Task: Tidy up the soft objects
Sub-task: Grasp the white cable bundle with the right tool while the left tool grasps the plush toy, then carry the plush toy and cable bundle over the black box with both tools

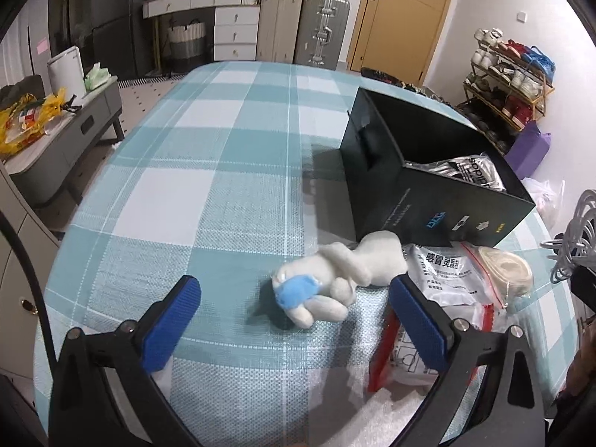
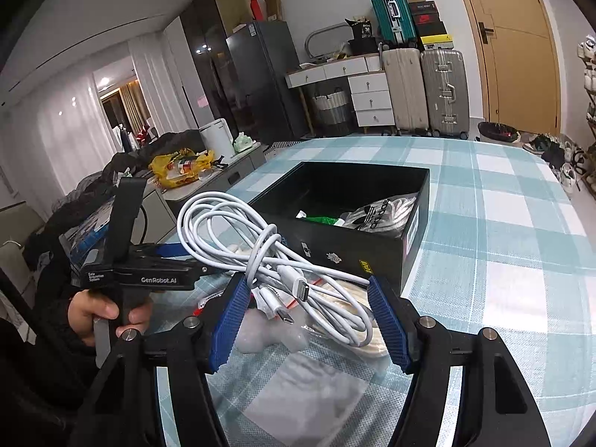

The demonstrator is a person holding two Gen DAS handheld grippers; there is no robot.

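Plush rabbit point(image 1: 331, 279) lies head toward left gripper point(image 1: 294, 320), gaping empty; right gripper point(image 2: 307, 320) wide, cable point(image 2: 260, 246) draped between.

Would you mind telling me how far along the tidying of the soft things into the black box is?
Partly done. The black box already holds an adidas bag. In hand: the white cable bundle hangs at the right gripper; whether the fingers pinch it is unclear. Left: the plush toy, the medicine packet and a zip bag lie on the table beside the box, with the open left gripper facing the toy.
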